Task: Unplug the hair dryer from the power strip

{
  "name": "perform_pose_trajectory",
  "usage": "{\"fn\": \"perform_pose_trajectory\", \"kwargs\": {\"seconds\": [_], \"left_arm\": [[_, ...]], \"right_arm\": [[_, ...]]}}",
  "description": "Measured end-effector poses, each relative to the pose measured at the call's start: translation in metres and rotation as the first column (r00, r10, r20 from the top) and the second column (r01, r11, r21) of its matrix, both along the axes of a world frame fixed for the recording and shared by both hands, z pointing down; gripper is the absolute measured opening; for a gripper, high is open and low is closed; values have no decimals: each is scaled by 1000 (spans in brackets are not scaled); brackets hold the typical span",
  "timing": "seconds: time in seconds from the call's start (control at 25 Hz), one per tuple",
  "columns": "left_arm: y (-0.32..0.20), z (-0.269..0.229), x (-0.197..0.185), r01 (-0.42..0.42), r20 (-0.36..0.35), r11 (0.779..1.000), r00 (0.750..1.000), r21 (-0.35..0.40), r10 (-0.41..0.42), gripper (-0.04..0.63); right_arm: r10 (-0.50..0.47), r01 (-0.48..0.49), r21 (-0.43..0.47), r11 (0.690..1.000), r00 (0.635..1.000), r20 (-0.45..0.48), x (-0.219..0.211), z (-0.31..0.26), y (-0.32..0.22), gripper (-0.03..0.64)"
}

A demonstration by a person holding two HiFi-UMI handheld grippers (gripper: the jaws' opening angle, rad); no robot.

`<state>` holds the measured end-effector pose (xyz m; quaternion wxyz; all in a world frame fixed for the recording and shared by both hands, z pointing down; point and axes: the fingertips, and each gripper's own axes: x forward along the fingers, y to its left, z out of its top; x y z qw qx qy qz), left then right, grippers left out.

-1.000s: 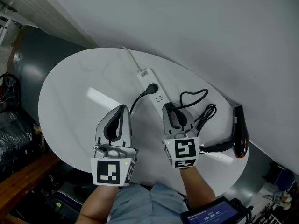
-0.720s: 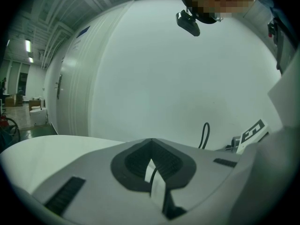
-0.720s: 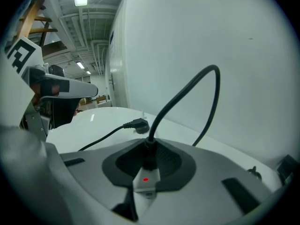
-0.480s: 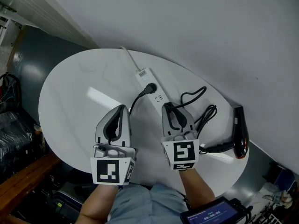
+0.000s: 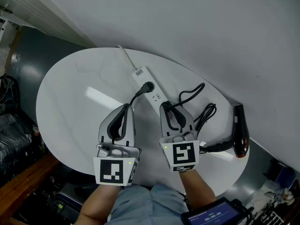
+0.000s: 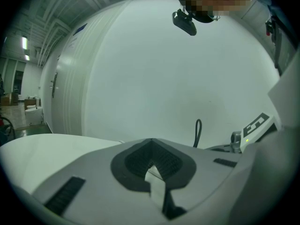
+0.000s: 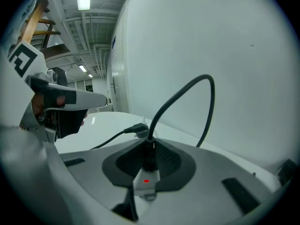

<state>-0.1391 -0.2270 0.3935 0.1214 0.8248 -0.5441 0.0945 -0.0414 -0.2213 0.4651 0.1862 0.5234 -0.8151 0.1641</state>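
The dryer (image 5: pixel 240 132) is lying well right of the strip (image 5: pixel 146 82). Its plug (image 7: pixel 149 149) is sitting in the strip's near end, with the right gripper (image 5: pixel 171 107) pinching it. Grasping looks done; pulling straight off comes next. The left gripper (image 5: pixel 124 108), pressed together and empty, is hovering left of the strip and could brace it.

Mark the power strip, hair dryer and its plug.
power strip (image 5: pixel 143 77): head view, white top beside the label.
hair dryer (image 5: pixel 240 129): head view, black body.
hair dryer plug (image 7: pixel 149 153): right gripper view, its black body.
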Motion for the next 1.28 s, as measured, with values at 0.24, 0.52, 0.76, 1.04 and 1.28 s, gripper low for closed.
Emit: {"fn": "perform_pose_trajectory", "kwargs": {"seconds": [0.24, 0.52, 0.76, 1.04, 1.28], "left_arm": [[3, 10, 22, -52, -25, 998, 998, -19, 52, -2], [8, 39, 44, -89, -74, 993, 994, -82, 83, -2], [4, 55, 57, -88, -143, 988, 987, -129, 69, -2], [-10, 72, 59, -114, -111, 986, 989, -122, 101, -2], [-17, 86, 58, -137, -48, 984, 990, -115, 132, -2]], "right_arm": [[-8, 8, -10, 1000, 1000, -1, 0, 5, 2, 51], [-53, 54, 58, 997, 998, -17, -3, 5, -4, 51], [-56, 57, 59, 997, 998, -15, -4, 4, -3, 51], [-68, 69, 54, 996, 998, -15, -5, 4, -4, 52], [-109, 110, 19, 994, 992, -57, -6, 8, 0, 52]]}}
